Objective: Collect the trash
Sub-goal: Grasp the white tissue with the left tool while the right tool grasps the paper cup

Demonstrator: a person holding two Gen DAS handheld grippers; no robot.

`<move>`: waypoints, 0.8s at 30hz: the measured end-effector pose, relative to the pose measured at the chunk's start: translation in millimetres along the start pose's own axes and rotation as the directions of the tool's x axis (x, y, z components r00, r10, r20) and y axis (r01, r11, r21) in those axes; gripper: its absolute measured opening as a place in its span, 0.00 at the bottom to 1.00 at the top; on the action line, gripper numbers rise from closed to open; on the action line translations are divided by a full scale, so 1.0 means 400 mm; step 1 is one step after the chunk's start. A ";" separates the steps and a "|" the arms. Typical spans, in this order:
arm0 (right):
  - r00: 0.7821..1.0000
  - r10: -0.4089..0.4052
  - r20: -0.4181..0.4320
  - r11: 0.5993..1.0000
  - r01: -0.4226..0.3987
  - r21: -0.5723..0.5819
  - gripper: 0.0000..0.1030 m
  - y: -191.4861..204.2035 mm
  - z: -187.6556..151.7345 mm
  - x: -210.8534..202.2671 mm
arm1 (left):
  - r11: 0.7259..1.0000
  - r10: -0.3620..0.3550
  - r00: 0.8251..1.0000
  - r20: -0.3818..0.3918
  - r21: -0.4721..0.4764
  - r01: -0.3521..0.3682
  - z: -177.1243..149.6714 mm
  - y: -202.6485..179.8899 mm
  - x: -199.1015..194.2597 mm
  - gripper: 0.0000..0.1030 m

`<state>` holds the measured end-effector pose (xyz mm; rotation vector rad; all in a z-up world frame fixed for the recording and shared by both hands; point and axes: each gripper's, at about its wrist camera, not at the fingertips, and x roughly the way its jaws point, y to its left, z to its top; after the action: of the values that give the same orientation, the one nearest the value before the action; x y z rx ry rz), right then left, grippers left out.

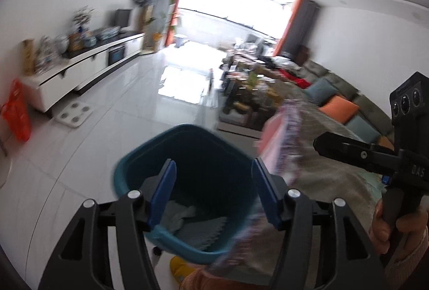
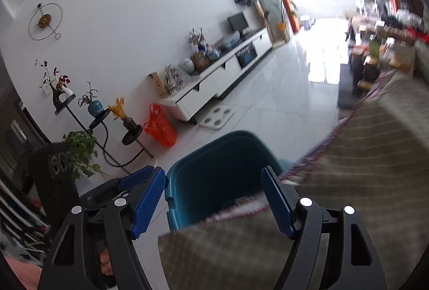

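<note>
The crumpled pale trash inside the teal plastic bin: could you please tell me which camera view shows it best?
The left wrist view: it looks down into the teal plastic bin at the crumpled pale trash. In the right wrist view, a brown patterned cover hides the bin's bottom.
</note>
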<state>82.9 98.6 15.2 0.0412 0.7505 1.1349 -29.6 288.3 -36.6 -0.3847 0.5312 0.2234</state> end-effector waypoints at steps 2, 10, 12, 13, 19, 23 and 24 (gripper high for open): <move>0.998 -0.035 0.051 0.999 0.036 -0.015 0.72 -0.006 -0.014 -0.079 | 0.997 -0.063 0.998 0.001 0.043 0.063 -0.004 -0.049 -0.002 0.63; 0.946 -0.232 0.228 0.972 0.235 0.017 0.72 -0.067 -0.105 -0.380 | 0.916 -0.331 0.940 -0.080 0.210 0.341 -0.051 -0.307 0.022 0.64; 0.921 -0.291 0.258 0.956 0.289 0.046 0.72 -0.083 -0.134 -0.450 | 0.883 -0.383 0.917 -0.111 0.245 0.399 -0.071 -0.374 0.029 0.64; 0.911 -0.315 0.266 0.949 0.311 0.060 0.72 -0.095 -0.143 -0.474 | 0.861 -0.414 0.900 -0.133 0.264 0.435 -0.087 -0.417 0.031 0.64; 0.822 -0.486 0.297 0.874 0.450 0.184 0.69 -0.167 -0.232 -0.635 | 0.731 -0.541 0.796 -0.269 0.317 0.604 -0.163 -0.603 0.036 0.64; 0.766 -0.581 0.277 0.814 0.532 0.234 0.69 -0.200 -0.294 -0.696 | 0.652 -0.581 0.725 -0.369 0.322 0.686 -0.223 -0.708 0.044 0.64; 0.756 -0.599 0.264 0.799 0.547 0.249 0.69 -0.210 -0.310 -0.705 | 0.636 -0.587 0.707 -0.395 0.315 0.704 -0.236 -0.728 0.050 0.64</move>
<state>21.8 -214.4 34.5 0.1224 0.4914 0.4506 33.3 -11.8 -35.5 -0.1301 0.6466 -0.6744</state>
